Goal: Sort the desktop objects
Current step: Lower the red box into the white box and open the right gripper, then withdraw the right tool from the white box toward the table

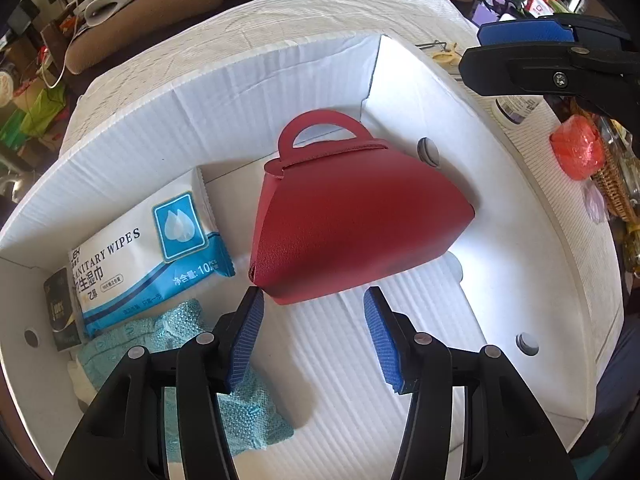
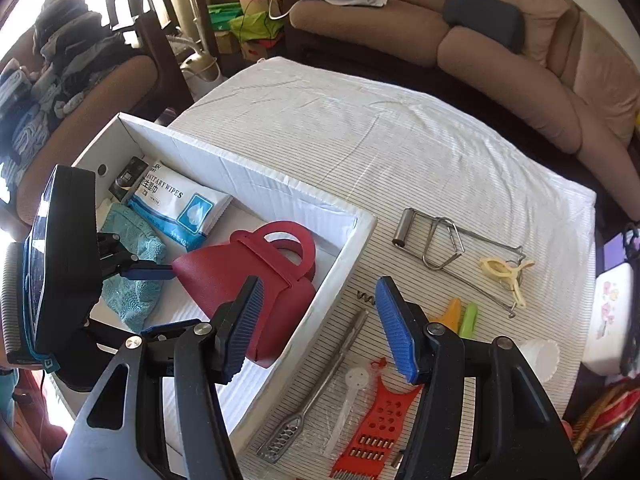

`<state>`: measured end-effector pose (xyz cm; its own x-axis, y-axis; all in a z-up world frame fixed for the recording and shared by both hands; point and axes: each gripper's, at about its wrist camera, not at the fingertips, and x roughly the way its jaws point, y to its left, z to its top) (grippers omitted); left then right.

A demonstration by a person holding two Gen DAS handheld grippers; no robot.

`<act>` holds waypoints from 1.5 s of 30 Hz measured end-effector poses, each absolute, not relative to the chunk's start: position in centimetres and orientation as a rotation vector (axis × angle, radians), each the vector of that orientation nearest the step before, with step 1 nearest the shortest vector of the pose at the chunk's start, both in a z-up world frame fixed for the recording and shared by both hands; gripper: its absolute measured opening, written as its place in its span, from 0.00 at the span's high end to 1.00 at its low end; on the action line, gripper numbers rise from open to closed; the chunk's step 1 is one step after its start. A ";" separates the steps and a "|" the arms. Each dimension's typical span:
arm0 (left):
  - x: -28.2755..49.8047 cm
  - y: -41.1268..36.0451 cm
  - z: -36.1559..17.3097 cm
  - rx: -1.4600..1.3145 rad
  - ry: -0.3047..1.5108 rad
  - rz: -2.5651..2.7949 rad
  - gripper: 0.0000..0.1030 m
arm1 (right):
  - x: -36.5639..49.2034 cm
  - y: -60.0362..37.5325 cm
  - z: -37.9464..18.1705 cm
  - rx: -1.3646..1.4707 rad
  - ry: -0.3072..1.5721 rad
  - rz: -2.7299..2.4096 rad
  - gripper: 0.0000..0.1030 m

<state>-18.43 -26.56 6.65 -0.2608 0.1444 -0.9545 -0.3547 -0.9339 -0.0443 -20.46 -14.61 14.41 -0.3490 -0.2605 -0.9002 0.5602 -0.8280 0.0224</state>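
A red leather pouch (image 1: 352, 216) with a round handle lies inside a white corrugated box (image 1: 240, 88), beside a pack of sanitary wipes (image 1: 152, 256) and a teal cloth (image 1: 224, 392). My left gripper (image 1: 314, 336) is open just short of the pouch, touching nothing. In the right wrist view the pouch (image 2: 248, 280) lies in the box (image 2: 344, 248) and the left gripper (image 2: 160, 272) reaches its tip. My right gripper (image 2: 320, 328) is open and empty over the box's right wall; it also shows in the left wrist view (image 1: 520, 56).
On the striped cloth right of the box lie a red grater (image 2: 376, 424), a metal peeler (image 2: 320, 384), a clear spoon (image 2: 348, 396), a wire tool (image 2: 436, 240), a cream clip (image 2: 504, 276), orange and green pieces (image 2: 460, 316). A wicker basket (image 1: 612, 188) stands right.
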 end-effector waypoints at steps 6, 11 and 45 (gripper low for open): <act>-18.5 -26.1 6.6 -1.687 0.262 2.259 0.47 | -19.9 -14.7 14.1 1.378 0.379 -2.181 0.47; -18.5 -26.5 7.3 -1.686 0.244 2.281 0.45 | -19.3 -14.7 14.1 1.381 0.376 -2.170 0.47; -5.2 -31.2 16.1 -1.590 0.036 2.506 0.00 | -6.9 -15.8 15.6 1.338 0.322 -2.113 0.09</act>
